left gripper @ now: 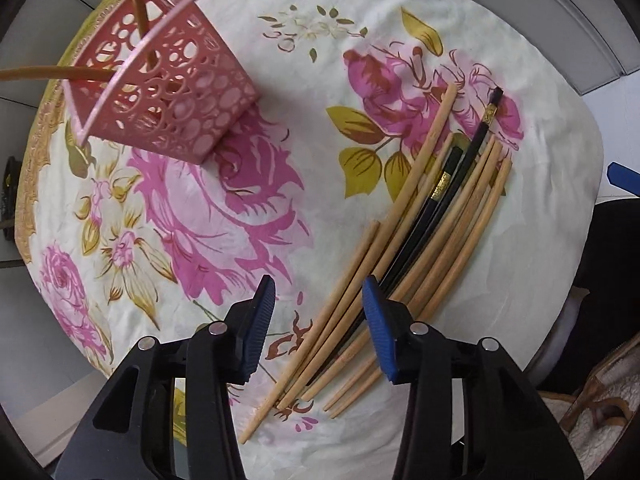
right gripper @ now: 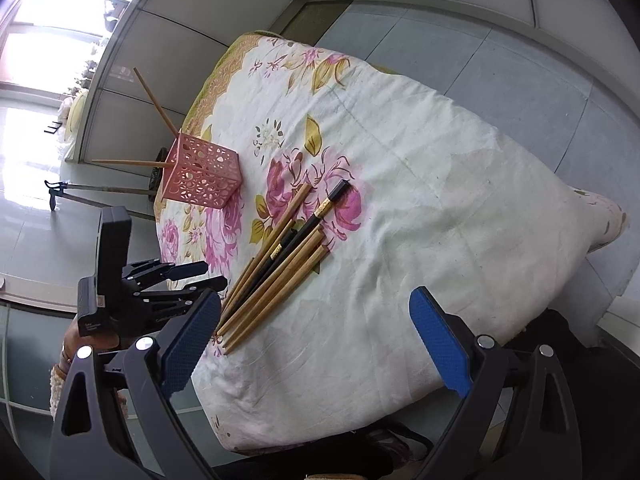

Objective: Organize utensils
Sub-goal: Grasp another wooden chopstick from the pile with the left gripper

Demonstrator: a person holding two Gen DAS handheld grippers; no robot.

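A pile of several wooden chopsticks (left gripper: 440,236) (right gripper: 280,276), with two black gold-banded ones (left gripper: 452,184) (right gripper: 320,212) among them, lies on the floral tablecloth (left gripper: 340,40) (right gripper: 440,200). My left gripper (left gripper: 320,320) (right gripper: 216,274) points down over the pile's thin ends. Its blue pads straddle several sticks with a gap on the left side, so it is open. A pink perforated holder (left gripper: 168,92) (right gripper: 202,176) stands at the cloth's far left with two wooden chopsticks (left gripper: 138,0) (right gripper: 154,98) leaning out of it. My right gripper (right gripper: 316,340) hangs wide open and empty above the cloth's near edge.
The cloth-covered table is small, with tiled floor around it. A person's hand (right gripper: 68,344) holds the left gripper off the table's left edge. A woven bag or sandal (left gripper: 600,412) lies on the floor at the lower right. A long-handled tool (right gripper: 80,192) lies on the floor beyond the holder.
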